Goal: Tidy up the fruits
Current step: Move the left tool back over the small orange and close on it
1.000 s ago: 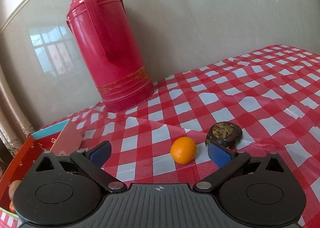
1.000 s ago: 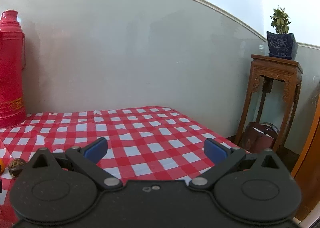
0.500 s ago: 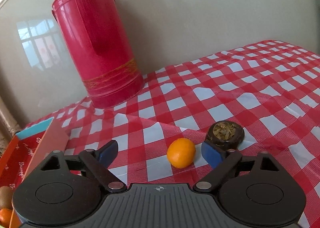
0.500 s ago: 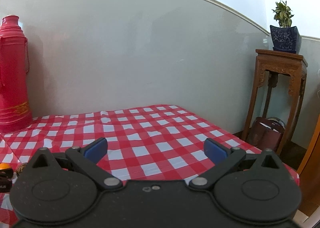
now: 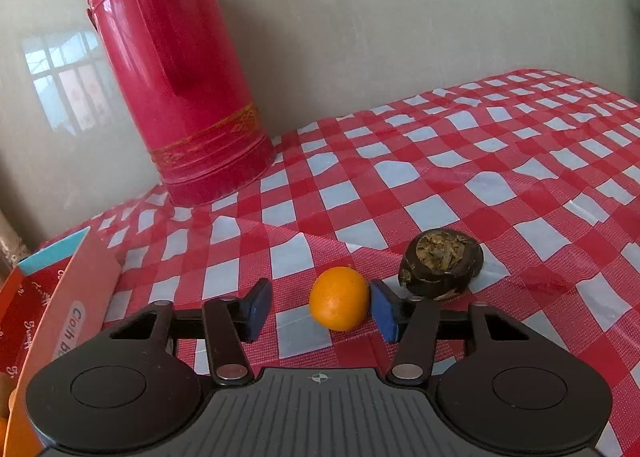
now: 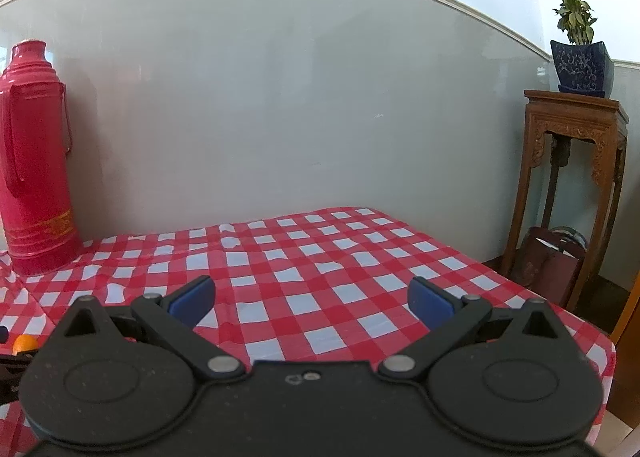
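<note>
A small orange fruit (image 5: 339,299) lies on the red-and-white checked tablecloth (image 5: 420,213). My left gripper (image 5: 320,311) is open around it; the right pad (image 5: 383,311) touches the fruit and the left pad (image 5: 256,309) stands apart from it. A dark round fruit with a brownish top (image 5: 440,263) lies just right of the orange. The orange also shows at the far left of the right wrist view (image 6: 25,343). My right gripper (image 6: 310,301) is open and empty above the cloth.
A tall red thermos (image 5: 180,77) stands at the back left by the wall. An open red-and-orange box (image 5: 48,317) sits at the left edge. A wooden stand (image 6: 572,177) with a potted plant (image 6: 580,53) is beyond the table's right end.
My left gripper has moved forward and its jaws have narrowed around the orange, the right pad now against it. The right gripper's view has shifted slightly; it stays open.
</note>
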Available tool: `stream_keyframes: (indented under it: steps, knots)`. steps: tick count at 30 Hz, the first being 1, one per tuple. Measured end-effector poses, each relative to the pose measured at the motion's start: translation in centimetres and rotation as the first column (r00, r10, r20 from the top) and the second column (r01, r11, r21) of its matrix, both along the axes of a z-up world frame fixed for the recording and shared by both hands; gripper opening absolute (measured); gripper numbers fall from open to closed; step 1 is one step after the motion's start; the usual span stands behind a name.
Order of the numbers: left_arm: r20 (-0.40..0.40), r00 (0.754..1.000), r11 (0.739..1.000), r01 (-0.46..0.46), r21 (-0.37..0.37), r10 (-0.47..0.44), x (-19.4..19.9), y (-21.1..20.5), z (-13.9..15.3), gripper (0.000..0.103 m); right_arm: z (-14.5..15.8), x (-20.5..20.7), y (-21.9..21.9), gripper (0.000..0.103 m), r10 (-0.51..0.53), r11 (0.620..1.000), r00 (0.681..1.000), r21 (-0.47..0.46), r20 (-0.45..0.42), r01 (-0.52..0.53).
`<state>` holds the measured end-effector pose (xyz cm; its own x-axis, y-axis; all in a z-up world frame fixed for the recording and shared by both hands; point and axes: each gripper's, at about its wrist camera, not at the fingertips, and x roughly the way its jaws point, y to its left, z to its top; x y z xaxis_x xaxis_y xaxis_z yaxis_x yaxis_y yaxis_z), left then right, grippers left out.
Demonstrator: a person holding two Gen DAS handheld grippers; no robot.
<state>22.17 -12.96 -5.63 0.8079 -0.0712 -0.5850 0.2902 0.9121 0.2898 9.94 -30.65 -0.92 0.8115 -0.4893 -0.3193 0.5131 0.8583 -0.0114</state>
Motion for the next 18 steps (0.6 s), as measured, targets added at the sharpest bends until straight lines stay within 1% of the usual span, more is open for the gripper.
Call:
stream_keyframes:
  steps: [1,2,8,18]
  knots:
    - [0.003,1.000,1.000,0.002,0.001,-0.002,-0.1,-0.1,0.0,0.048,0.0,0.0,0.0,0.097,0.000,1.000,1.000,0.000,0.002,0.000]
    - [0.007,1.000,1.000,0.003,0.002,-0.003,-0.1,-0.1,0.0,0.041,0.0,-0.1,0.0,0.097,0.000,1.000,1.000,0.002,0.002,0.000]
    - [0.030,1.000,1.000,0.003,0.012,-0.003,-0.5,-0.2,0.1,0.033,0.1,-0.2,-0.2,0.097,-0.001,1.000,1.000,0.011,0.009,0.001]
    - [0.053,0.998,0.999,0.025,0.048,-0.027,-1.1,-0.7,-0.1,0.031,0.0,0.0,0.0,0.097,0.014,1.000,1.000,0.020,0.003,-0.014]
